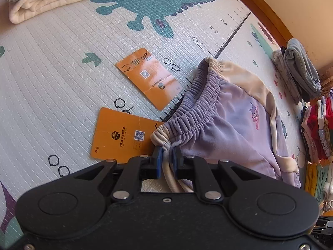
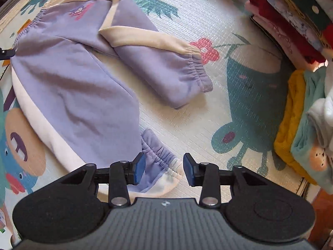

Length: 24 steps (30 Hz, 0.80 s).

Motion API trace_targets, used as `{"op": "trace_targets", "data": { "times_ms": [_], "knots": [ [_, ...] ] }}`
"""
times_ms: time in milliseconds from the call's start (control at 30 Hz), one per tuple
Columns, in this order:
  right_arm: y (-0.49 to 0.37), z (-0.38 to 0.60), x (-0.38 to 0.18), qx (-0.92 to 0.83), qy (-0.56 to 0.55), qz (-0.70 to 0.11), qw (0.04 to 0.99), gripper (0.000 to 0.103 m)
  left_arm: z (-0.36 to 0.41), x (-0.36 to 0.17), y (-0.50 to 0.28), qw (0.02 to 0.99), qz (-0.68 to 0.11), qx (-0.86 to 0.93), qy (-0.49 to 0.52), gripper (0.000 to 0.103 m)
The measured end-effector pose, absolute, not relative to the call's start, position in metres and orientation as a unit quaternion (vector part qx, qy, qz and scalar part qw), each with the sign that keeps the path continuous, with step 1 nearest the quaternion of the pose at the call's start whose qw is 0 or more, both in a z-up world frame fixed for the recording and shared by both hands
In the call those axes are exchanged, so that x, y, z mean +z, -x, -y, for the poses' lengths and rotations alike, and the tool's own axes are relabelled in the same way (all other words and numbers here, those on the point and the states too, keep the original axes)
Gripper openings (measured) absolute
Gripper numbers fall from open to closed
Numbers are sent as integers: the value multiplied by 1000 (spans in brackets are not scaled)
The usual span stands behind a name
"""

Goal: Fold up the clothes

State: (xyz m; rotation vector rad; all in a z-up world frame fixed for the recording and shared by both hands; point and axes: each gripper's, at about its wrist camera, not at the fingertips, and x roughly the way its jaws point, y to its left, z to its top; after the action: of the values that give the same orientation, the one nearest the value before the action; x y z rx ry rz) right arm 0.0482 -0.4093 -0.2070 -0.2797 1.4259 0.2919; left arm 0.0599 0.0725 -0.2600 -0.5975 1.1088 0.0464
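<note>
Purple trousers (image 2: pixel 68 79) clamped at waistband by left gripper (image 1: pixel 166 158); right gripper (image 2: pixel 164 167) agape

Left gripper (image 1: pixel 166 158) clamped, right gripper (image 2: pixel 164 169) fingers spread

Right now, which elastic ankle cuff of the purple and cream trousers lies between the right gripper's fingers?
The near cuff, on the leg lying straight, sits between the open right gripper. The far cuff is on the bent-over leg, away from it.
</note>
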Motion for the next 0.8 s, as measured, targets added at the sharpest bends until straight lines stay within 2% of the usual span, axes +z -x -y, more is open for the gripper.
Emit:
{"op": "trace_targets", "data": {
  "times_ms": [333,367,400,433,700,800],
  "knots": [
    [-47,409,-247,154,113,-656,731,35,-66,-259,-62,815,-521,27,254,9],
    [-43,407,-246,162,115,-657,728,29,-65,-258,-62,815,-520,29,252,9],
    [-39,405,-245,169,116,-657,726,13,-64,-258,-63,816,-520,31,249,9],
    [-37,405,-241,166,113,-654,729,11,-63,-257,-63,816,-520,34,250,9],
    [-27,470,-198,24,10,-594,804,8,-59,-248,-56,820,-508,48,259,8],
    [-20,493,-203,-19,-33,-608,793,8,-59,-249,-53,817,-513,52,260,8]
  ]
}}
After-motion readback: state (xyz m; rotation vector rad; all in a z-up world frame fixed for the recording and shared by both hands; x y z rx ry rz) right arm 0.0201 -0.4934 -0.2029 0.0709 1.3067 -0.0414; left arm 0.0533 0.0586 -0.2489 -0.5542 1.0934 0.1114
